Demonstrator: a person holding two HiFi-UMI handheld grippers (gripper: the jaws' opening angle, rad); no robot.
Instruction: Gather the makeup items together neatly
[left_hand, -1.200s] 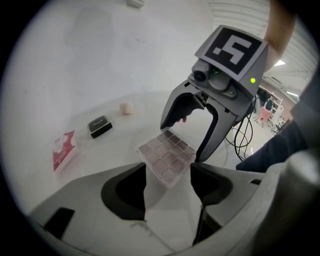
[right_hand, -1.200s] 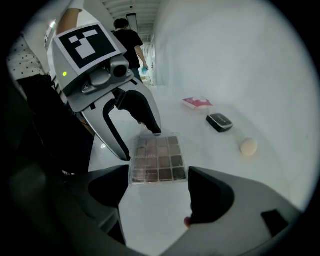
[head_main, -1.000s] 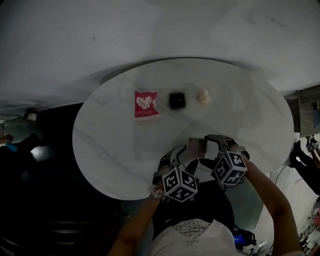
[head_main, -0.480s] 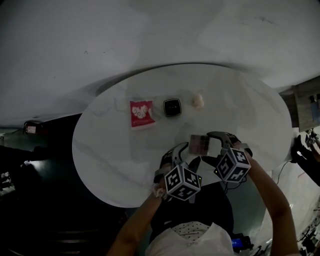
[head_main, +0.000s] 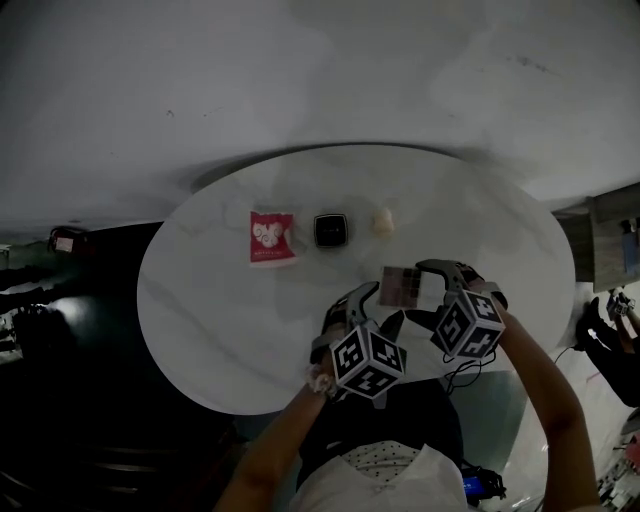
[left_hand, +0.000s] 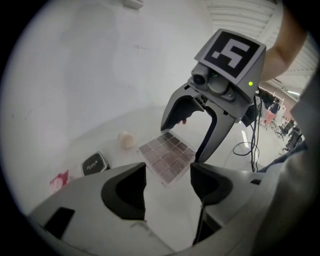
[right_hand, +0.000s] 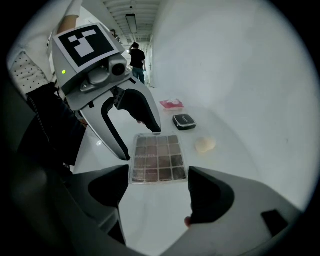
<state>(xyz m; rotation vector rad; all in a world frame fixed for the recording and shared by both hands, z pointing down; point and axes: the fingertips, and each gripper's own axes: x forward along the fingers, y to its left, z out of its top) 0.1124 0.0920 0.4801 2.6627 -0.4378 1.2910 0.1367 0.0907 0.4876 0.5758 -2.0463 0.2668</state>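
Note:
An eyeshadow palette with brown pans lies flat on the round white table, near its front edge. My left gripper and right gripper stand open on either side of it, facing each other. In the left gripper view the palette lies just beyond my open left gripper, under the right gripper. In the right gripper view the palette lies ahead of the open right gripper, and one left fingertip is at its far edge. A red packet, a black compact and a beige puff sit in a row farther back.
The red packet, black compact and puff lie beyond the palette in the right gripper view. A dark seat stands left of the table. A person stands far off in a corridor.
The head view has shifted, so the table sits lower and further left in it. Both grippers stay open around the palette, which has hardly moved.

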